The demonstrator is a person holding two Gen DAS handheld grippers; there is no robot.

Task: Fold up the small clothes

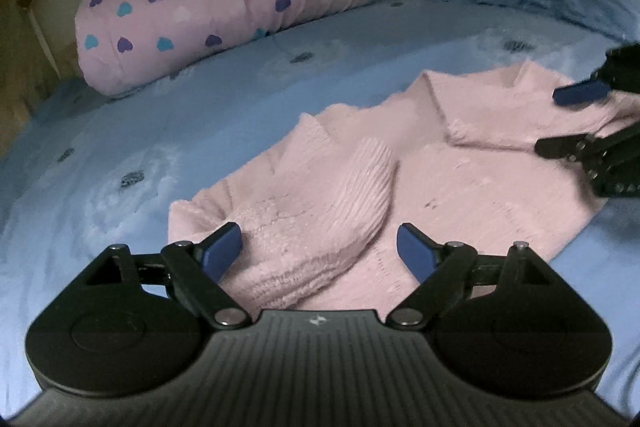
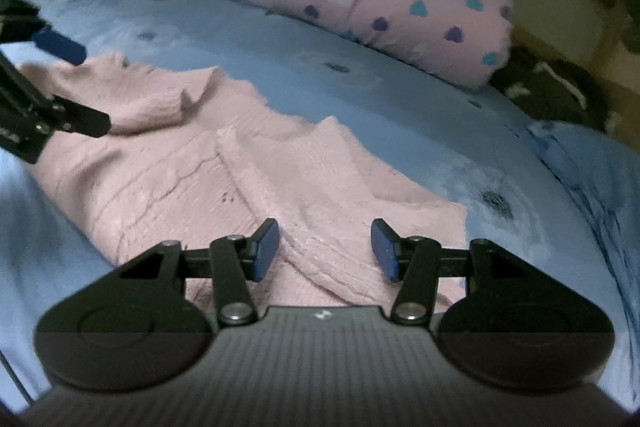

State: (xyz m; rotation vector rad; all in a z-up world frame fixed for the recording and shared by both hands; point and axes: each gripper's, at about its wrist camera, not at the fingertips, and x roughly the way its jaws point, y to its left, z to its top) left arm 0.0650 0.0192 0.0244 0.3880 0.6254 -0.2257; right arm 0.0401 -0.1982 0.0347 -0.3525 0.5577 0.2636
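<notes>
while pink sweater [image 1: 460, 183] lies mid-bed, blue sheet [image 1: 200, 131] borders it.

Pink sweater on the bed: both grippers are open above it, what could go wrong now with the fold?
1. The folded sleeve lies loose and humped on the pink sweater; it may slide open again.
2. The fingers of the left gripper might pinch the blue sheet beside the hem.
3. The right gripper may grab several knit layers.

Both wrist views low, close, angled down, sharing pink sweater [image 1: 460, 179] [image 2: 168, 167]
</notes>
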